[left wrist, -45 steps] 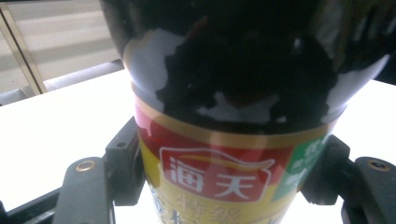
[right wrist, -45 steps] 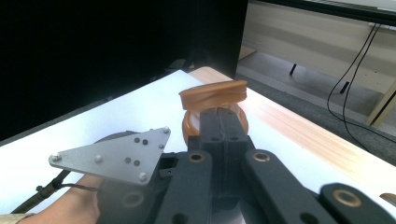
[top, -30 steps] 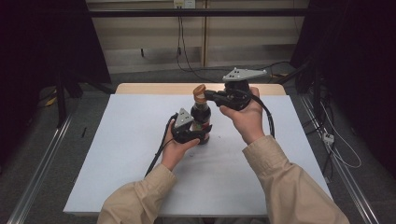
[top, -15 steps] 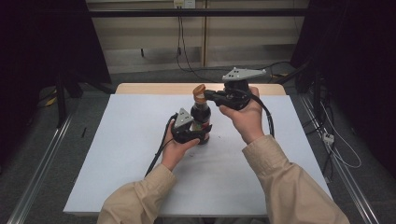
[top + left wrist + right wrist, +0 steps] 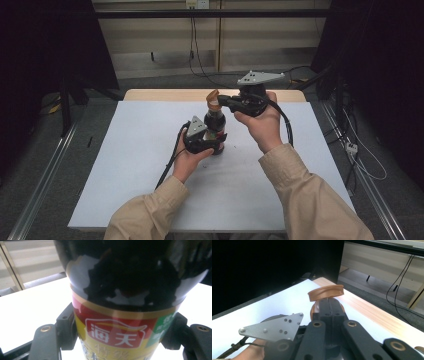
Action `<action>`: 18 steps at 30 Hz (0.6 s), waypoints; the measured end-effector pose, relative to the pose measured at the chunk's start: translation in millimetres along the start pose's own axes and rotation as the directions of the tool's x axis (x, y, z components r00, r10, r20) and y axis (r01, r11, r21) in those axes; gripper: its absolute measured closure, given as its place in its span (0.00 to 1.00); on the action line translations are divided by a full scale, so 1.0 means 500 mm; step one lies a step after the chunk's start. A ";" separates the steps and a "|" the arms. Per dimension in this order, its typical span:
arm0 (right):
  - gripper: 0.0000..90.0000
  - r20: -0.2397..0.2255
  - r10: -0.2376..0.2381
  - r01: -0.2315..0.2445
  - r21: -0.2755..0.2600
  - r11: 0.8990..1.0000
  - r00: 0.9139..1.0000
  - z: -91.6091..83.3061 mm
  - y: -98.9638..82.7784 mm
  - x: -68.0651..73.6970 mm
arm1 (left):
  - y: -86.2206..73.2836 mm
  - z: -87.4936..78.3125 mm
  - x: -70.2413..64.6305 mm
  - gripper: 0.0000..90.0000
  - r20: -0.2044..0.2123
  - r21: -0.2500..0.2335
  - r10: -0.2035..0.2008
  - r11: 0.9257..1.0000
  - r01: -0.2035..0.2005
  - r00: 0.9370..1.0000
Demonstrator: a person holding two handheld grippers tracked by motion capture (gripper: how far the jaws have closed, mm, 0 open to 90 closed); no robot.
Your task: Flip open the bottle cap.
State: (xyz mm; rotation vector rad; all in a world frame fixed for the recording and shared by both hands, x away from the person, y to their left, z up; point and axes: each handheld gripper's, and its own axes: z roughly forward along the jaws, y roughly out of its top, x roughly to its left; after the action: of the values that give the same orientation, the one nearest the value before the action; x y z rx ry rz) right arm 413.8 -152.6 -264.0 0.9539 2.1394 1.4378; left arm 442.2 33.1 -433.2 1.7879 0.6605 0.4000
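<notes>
I see my left gripper (image 5: 212, 142) clamped on the body of the dark sauce bottle (image 5: 215, 127), which stands upright on the white table top (image 5: 125, 175) near its middle. In the left gripper view both jaws press the bottle's (image 5: 117, 322) red-and-yellow label from either side, low on its body. My right gripper (image 5: 220, 100) comes in level from the right at the height of the bottle's neck, its jaws shut together. In the right gripper view the closed jaws lie against the brown cap base, and the flipped-open brown cap lid (image 5: 326, 292) stands tilted just beyond their tips; I cannot tell whether they pinch any part of it. The left gripper's grey plate (image 5: 272, 328) lies below and to the left of those jaws. Beyond the white sheet, a strip of bare wood table edge (image 5: 170, 94) runs along the far side. Black cables (image 5: 200, 55) hang on the far wall, well apart from the bottle.
</notes>
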 end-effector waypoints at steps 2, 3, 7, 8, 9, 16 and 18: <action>1.00 0.001 0.001 -0.001 0.000 1.000 1.000 0.000 0.000 0.000 | 0.000 0.000 0.000 0.34 0.000 -0.001 -0.001 1.000 0.001 1.000; 1.00 0.000 0.001 -0.001 -0.001 1.000 1.000 0.000 0.000 0.000 | 0.000 0.000 0.001 0.34 0.001 0.000 0.002 1.000 -0.002 1.000; 1.00 0.000 0.001 -0.001 -0.001 1.000 1.000 0.001 0.001 0.000 | -0.001 0.000 0.000 0.34 -0.001 -0.002 -0.001 1.000 0.001 1.000; 1.00 0.000 0.001 -0.001 0.000 1.000 1.000 0.001 0.001 0.000 | -0.001 0.000 0.000 0.34 -0.001 -0.002 -0.001 1.000 0.001 1.000; 1.00 0.001 0.001 -0.001 -0.002 1.000 1.000 0.001 0.001 -0.001 | -0.001 0.000 0.001 0.34 0.000 -0.002 0.002 1.000 -0.002 1.000; 1.00 0.002 0.000 0.000 -0.003 1.000 1.000 0.001 0.005 0.000 | 0.000 0.000 -0.001 0.34 -0.001 -0.001 0.006 1.000 -0.006 1.000; 1.00 0.003 -0.001 0.001 -0.006 1.000 1.000 0.002 0.007 0.001 | 0.000 0.000 -0.001 0.34 -0.002 0.000 0.007 1.000 -0.007 1.000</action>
State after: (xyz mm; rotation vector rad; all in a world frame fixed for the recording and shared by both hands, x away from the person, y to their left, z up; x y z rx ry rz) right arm 415.2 -150.5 -261.0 0.9523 2.1320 1.4405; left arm 441.7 32.8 -433.2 1.7907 0.6563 0.4069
